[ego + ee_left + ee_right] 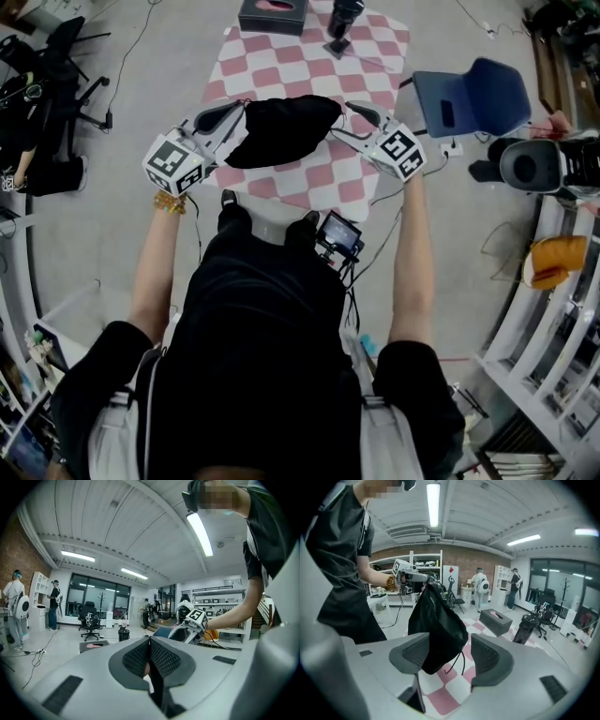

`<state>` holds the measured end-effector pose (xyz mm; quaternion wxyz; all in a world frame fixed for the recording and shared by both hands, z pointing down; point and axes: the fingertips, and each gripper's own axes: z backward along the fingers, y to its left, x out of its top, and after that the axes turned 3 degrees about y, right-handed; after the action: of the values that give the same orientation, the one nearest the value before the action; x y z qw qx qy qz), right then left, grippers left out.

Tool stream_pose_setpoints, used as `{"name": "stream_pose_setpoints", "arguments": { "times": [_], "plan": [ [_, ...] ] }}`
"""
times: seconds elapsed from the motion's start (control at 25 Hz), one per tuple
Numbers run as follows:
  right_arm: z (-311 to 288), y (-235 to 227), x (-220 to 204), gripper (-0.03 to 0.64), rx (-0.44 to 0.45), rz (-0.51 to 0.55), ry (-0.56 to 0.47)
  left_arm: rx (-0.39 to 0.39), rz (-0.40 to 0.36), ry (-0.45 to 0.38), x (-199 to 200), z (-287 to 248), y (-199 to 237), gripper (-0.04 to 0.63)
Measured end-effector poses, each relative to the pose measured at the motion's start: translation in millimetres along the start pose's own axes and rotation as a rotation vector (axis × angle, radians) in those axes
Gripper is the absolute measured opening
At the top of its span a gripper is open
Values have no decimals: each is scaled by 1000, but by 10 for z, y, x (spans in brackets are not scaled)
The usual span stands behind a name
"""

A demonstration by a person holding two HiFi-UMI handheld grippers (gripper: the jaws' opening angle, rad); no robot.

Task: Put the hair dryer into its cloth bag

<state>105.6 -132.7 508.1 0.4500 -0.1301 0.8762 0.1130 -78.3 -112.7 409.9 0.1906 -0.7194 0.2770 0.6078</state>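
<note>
**Black Bag on Pink Checks**

The bag is plain black. The cloth beneath it runs in pink-and-white checks (the floor is plain grey). The left gripper and right gripper are pale grey, and their cubes carry black-and-white squares. The box is dark grey with a pink top. The chair is blue.

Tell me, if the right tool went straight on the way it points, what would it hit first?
Most likely the black cloth bag. It hangs from the left tool, directly ahead of the right tool, whose jaws stand open. How near the bag hangs is hard to judge from these views.
</note>
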Motion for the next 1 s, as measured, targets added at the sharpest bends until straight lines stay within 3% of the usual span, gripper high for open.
{"name": "stream_pose_setpoints", "arguments": {
  "times": [0.16,0.2,0.28,0.52,0.68,0.84,1.0],
  "plan": [
    [-235,-74,-134,237,-10,-32,46,4,15,-15,18,4,-3,18],
    [-261,-99,-154,131,-27,-43,51,7,19,-20,30,2,-1,18],
    [-275,-89,-184,64,-40,-45,68,17,18,-23,50,3,19,18],
    [-142,-16,-175,46,-75,33,104,56,27,-22,61,10,128,18],
    [-30,-34,116,43,-98,-58,-15,82,69,-80,199,55,217,17],
    [29,34,271,43,-96,-90,-84,99,40,-71,246,42,268,18],
    [193,131,630,43,-96,-112,-231,128,29,-87,322,75,311,18]
  ]
}}
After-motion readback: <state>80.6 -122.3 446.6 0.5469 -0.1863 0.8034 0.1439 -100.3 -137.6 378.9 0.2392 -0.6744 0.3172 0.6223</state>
